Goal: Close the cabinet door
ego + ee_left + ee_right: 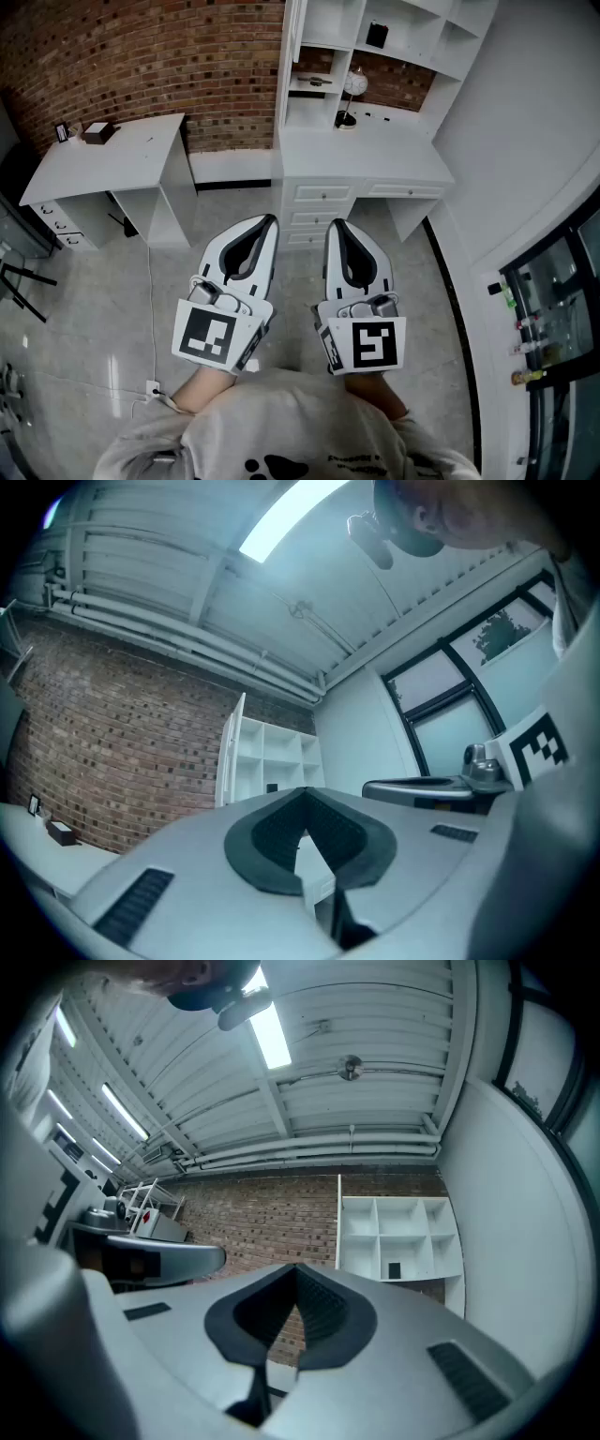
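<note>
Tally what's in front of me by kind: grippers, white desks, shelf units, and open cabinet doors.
Grippers: 2, left gripper and right gripper
White desks: 2
Shelf units: 1
Open cabinet doors: 1
Total: 6

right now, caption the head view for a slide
Both shut, left gripper and right gripper face the open cabinet door.

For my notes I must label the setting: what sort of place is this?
Probably a study or home office: a white desk with drawers below a shelf unit, a second desk, and a brick wall behind.
</note>
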Action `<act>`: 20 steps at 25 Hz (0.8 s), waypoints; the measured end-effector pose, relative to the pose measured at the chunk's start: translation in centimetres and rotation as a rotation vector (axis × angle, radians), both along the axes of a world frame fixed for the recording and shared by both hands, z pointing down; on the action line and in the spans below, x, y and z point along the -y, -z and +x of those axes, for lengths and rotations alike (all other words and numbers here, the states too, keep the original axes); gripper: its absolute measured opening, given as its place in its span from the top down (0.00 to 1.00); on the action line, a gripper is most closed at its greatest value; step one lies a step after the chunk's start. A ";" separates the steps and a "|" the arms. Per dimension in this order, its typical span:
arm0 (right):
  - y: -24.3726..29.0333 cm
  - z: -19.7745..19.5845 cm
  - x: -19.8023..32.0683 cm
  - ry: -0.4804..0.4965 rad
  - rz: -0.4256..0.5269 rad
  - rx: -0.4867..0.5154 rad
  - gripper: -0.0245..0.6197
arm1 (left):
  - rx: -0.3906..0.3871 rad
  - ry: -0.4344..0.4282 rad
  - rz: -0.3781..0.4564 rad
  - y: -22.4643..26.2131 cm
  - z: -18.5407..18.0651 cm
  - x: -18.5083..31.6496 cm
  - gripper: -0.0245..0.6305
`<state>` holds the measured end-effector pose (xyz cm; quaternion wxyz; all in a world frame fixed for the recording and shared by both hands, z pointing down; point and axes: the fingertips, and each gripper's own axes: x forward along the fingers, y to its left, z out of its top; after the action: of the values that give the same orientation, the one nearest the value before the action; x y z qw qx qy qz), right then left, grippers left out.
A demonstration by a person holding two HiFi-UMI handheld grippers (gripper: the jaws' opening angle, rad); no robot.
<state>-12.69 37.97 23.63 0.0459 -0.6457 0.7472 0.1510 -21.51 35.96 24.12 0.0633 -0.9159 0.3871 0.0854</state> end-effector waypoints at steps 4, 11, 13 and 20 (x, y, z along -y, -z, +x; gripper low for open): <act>0.1 0.9 0.8 0.011 0.009 0.000 0.93 | -0.013 -0.014 0.030 0.3 1.4 0.5 0.95; 0.0 1.5 1.6 0.025 0.006 -0.003 0.93 | -0.012 -0.004 0.025 0.1 2.2 1.2 0.95; -0.1 1.7 1.7 0.029 0.009 -0.002 0.93 | -0.013 0.000 0.026 0.0 2.4 1.3 0.95; -0.2 3.4 2.1 0.044 0.021 0.032 0.93 | -0.009 0.014 0.025 -0.1 3.7 1.8 0.95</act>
<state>-9.28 35.86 23.80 0.0677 -0.6307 0.7589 0.1474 -17.76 34.16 24.19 0.0733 -0.9120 0.3925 0.0939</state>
